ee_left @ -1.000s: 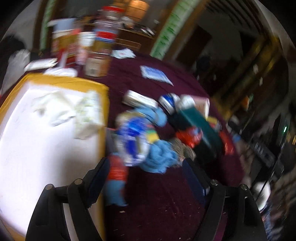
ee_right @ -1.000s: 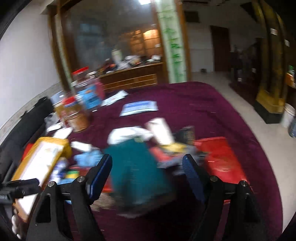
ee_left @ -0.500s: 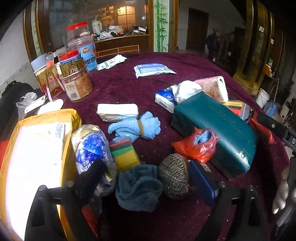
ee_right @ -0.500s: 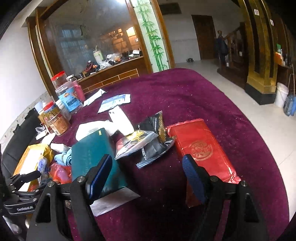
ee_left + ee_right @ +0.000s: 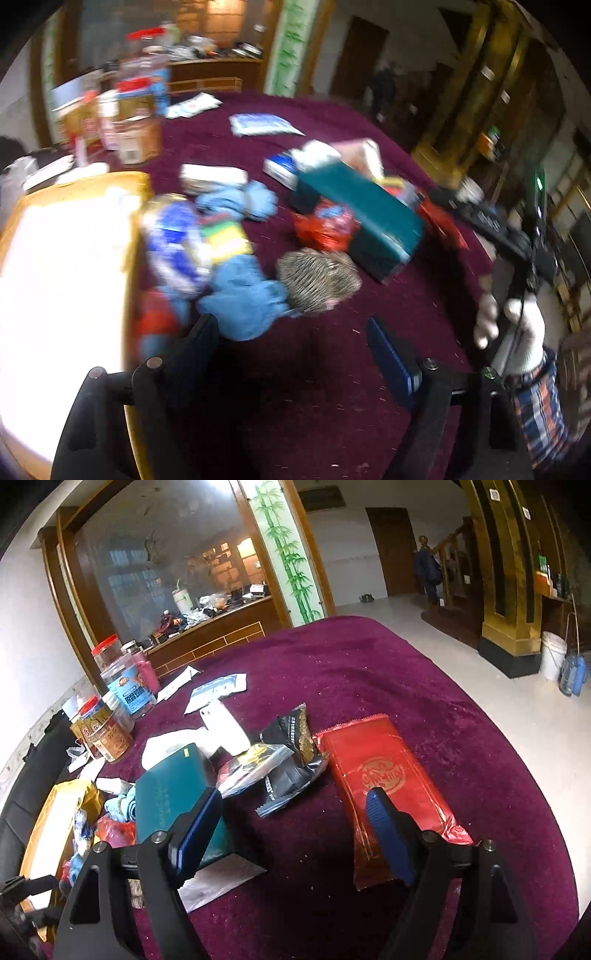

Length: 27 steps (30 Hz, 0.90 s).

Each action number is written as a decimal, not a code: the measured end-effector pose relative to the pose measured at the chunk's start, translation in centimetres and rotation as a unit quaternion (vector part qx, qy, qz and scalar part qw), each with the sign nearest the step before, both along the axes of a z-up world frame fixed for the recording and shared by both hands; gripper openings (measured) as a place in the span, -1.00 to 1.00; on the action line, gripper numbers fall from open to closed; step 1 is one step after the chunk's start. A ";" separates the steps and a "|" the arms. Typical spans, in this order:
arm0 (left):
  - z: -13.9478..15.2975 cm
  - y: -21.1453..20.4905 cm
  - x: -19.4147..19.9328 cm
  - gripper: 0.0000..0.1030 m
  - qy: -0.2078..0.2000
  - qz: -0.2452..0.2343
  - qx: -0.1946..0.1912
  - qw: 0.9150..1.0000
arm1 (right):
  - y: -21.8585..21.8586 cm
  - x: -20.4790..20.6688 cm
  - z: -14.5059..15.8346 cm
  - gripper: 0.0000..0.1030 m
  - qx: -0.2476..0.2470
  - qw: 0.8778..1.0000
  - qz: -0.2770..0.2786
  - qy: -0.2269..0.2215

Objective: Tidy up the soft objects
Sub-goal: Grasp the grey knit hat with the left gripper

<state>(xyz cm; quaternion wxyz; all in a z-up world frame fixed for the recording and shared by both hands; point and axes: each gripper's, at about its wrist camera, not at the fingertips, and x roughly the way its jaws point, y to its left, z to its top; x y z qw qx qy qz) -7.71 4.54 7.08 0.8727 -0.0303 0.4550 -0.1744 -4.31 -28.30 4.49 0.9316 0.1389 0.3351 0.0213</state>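
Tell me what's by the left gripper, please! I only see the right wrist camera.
Observer: The left gripper is open, and a blue cloth lies just ahead of its left finger.
Operator: Anything else soft there?
Observer: A brown striped knitted bundle sits right beside that cloth.
Operator: Who's holding the other one?
Observer: A white-gloved hand holds the right gripper at the table's edge.

No lettering can be read with certainty. Ahead and right of the right gripper, the flat red foil packet (image 5: 384,775) bears a round gold seal whose characters stay unclear. Far to the left, the clear plastic jar with the blue label (image 5: 130,698) shows print too small to make out. The left wrist view is blurred throughout.
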 end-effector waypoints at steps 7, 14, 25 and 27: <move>-0.7 1.1 1.0 0.65 -0.005 0.046 0.000 0.999 | -0.5 0.2 -0.4 0.55 0.014 1.000 -0.002 0.010; -1.6 -3.7 2.5 0.69 -0.045 0.011 0.066 0.997 | -0.1 0.3 -0.5 0.55 0.013 1.000 0.005 0.017; -5.4 -8.4 6.4 0.51 -0.061 -0.062 0.216 0.972 | -1.2 0.3 -0.3 0.56 0.029 0.999 -0.014 0.012; -5.2 -8.2 5.9 0.46 -0.066 -0.063 0.207 0.974 | -2.8 0.2 -0.4 0.57 0.056 0.998 -0.036 0.010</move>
